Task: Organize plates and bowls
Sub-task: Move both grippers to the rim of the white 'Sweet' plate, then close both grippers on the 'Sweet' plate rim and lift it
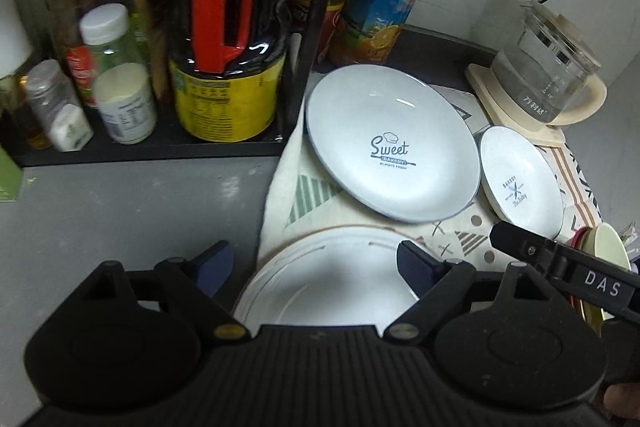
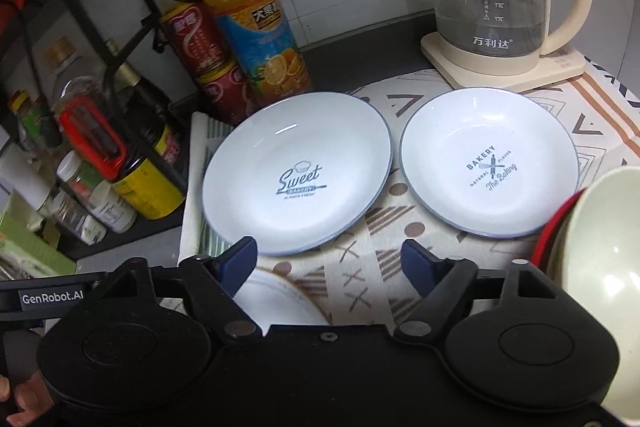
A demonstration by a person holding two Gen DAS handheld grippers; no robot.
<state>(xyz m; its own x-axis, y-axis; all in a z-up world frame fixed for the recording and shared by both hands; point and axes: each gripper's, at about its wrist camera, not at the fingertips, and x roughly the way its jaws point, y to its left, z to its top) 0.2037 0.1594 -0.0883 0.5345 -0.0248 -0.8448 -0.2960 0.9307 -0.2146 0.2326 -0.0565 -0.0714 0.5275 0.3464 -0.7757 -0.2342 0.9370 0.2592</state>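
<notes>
White plates are laid out on a patterned cloth (image 2: 372, 283) spread over a grey counter (image 1: 120, 211). The "Sweet" plate (image 2: 296, 173) and the "Bakery" plate (image 2: 490, 163) are set side by side, nearly touching, ahead of the right gripper (image 2: 330, 261). A third, cream-rimmed plate (image 1: 328, 279) lies nearest, directly under the left gripper (image 1: 314, 261); its rim is seen between that gripper's blue pads (image 1: 412, 259), though contact cannot be judged. A pale green bowl (image 2: 600, 287) with something red beneath it is found at the right edge, just beside the right gripper.

Both grippers are pitched steeply down toward the cloth. A little of a hand (image 2: 18, 399) is glimpsed at the lower left corner of the right wrist view.

The left gripper's jaws are spread wide and nothing is clamped. The right gripper's jaws are also apart, over bare cloth and an edge of the near plate, with nothing held.

A glass kettle (image 2: 492, 7) is placed behind the "Bakery" plate, a juice bottle (image 2: 248, 11) and red cans (image 2: 200, 43) behind the "Sweet" plate, and a black rack (image 1: 160, 151) of bottles to the left.
</notes>
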